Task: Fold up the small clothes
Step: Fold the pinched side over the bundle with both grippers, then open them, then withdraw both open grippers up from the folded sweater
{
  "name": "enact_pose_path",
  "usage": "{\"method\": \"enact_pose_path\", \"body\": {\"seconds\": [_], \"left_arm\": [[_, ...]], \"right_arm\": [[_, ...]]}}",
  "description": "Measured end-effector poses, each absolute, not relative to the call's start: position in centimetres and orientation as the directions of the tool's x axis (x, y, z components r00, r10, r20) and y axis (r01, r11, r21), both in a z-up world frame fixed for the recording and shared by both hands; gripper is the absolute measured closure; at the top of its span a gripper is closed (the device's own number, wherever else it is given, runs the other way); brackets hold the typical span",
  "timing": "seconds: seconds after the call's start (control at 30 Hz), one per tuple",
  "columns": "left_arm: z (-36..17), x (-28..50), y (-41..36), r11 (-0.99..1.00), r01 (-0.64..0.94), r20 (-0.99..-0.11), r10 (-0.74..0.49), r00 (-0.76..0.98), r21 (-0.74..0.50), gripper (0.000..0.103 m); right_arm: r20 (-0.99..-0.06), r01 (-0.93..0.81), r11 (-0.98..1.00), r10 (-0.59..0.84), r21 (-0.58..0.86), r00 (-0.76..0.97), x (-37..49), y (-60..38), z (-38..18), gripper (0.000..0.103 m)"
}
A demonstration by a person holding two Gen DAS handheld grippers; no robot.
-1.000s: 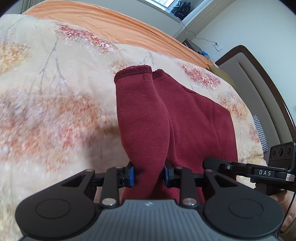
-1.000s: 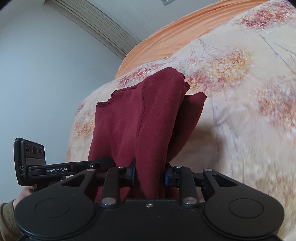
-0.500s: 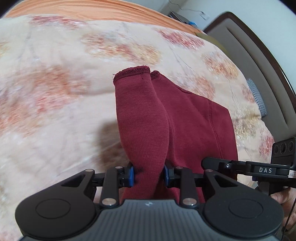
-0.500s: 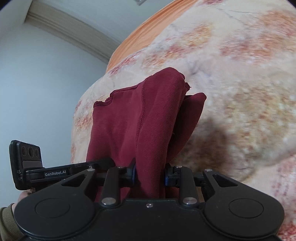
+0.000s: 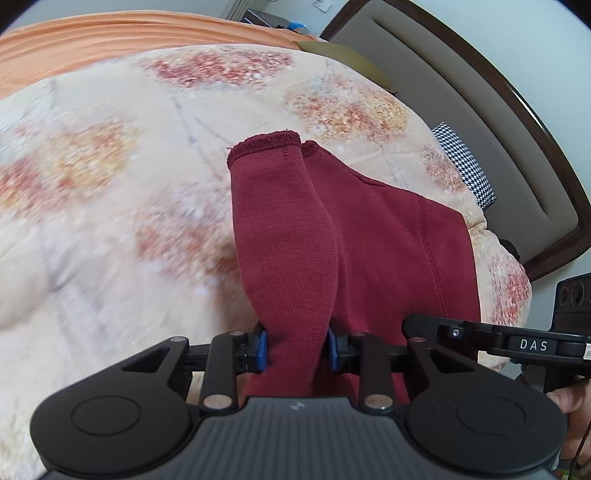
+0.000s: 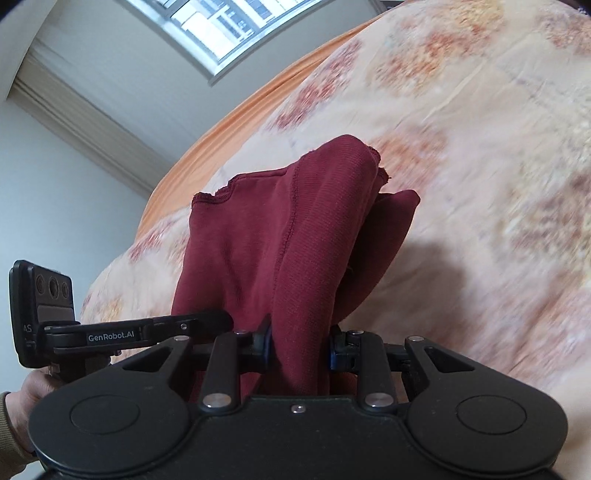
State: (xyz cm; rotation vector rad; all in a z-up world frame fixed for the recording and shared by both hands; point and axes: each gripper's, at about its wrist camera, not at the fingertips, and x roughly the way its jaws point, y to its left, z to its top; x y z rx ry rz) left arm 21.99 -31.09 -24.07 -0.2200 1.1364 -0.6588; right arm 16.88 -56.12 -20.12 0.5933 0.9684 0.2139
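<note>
Two grippers hold one dark red garment [image 5: 373, 236] up above a bed. Seen from the left wrist, the quilt [image 5: 110, 192], cream with blurred red and orange leaf patches, fills the left side, with an orange sheet [image 5: 92, 40] along its far edge. In the middle, the left gripper [image 5: 297, 349] has its blue pads [image 5: 262, 347] pressed on a bunched fold of the cloth, so its jaws are closed on the garment. From there the fabric runs up to a stitched hem and spreads right toward the right gripper [image 5: 443, 332]. Further right stand a padded headboard [image 5: 498, 122] and a black-and-white checked cushion [image 5: 465, 166], and a fingertip [image 5: 569, 400] shows at the edge.

From the right wrist, a hand [image 6: 33, 395] holds the left gripper's handle at far left, below a window [image 6: 229, 26]. In the middle, the right gripper [image 6: 299, 349] clamps another gathered fold of the garment [image 6: 258, 236], jaws closed on it. Cloth hangs clear of the quilt [image 6: 480, 147], casting a shadow at right.
</note>
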Motion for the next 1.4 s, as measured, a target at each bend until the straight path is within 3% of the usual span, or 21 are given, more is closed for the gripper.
{"method": "enact_pose_path", "body": {"seconds": [0.3, 0.57, 0.67, 1.0, 1.07, 1.23, 1.4], "left_arm": [[-29.0, 25.1, -35.5, 0.830, 0.381, -0.833, -0.508, 0.218, -0.406, 0.071], [-31.0, 25.6, -35.6, 0.836, 0.369, -0.845, -0.497, 0.196, -0.406, 0.062], [-30.6, 25.7, -35.2, 0.840, 0.363, -0.847, -0.492, 0.200, -0.403, 0.057], [-28.1, 24.5, -33.7, 0.853, 0.350, -0.851, -0.477, 0.221, -0.387, 0.057], [-27.3, 23.9, -33.2, 0.841, 0.354, -0.837, -0.501, 0.220, -0.410, 0.050], [-25.1, 21.8, -32.1, 0.823, 0.381, -0.821, -0.524, 0.225, -0.421, 0.050], [-21.6, 18.7, -30.3, 0.802, 0.420, -0.799, -0.550, 0.244, -0.424, 0.042]], "right_arm": [[-0.716, 0.159, 0.778, 0.450, 0.608, 0.534, 20.4, -61.0, -26.2, 0.074], [-0.678, 0.231, 0.685, 0.503, 0.691, 0.537, 19.1, -63.2, -30.9, 0.070], [-0.678, 0.224, 0.693, 0.494, 0.685, 0.544, 18.8, -63.3, -30.5, 0.065], [-0.734, 0.318, 0.742, 0.327, 0.590, 0.595, 14.9, -63.6, -27.5, 0.044], [-0.734, 0.341, 0.734, 0.305, 0.587, 0.607, 13.9, -63.5, -26.7, 0.040], [-0.721, 0.338, 0.745, 0.267, 0.575, 0.639, 11.1, -61.8, -23.4, 0.038], [-0.719, 0.321, 0.781, 0.223, 0.536, 0.658, 8.6, -58.8, -19.2, 0.037]]}}
